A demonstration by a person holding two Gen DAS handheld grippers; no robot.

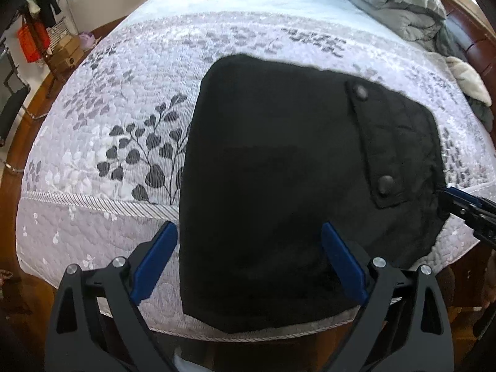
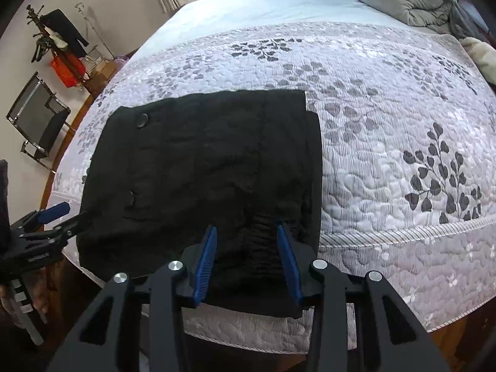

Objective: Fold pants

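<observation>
The folded black pants (image 1: 279,186) lie on the bed (image 1: 108,130) near its front edge, under the wide-open left gripper (image 1: 249,232) and the open right gripper (image 2: 246,232).

Open quilt on three sides of the folded pants; clutter only at the headboard end.

From my left gripper (image 1: 249,232), the black pants (image 1: 279,186) fill the near edge of the bed (image 1: 93,217). Flat quilt lies open beyond and beside them. A grey duvet (image 1: 403,3) crowds the far corner. My right gripper (image 2: 246,232) hovers, fingers apart, above the waistband.
</observation>
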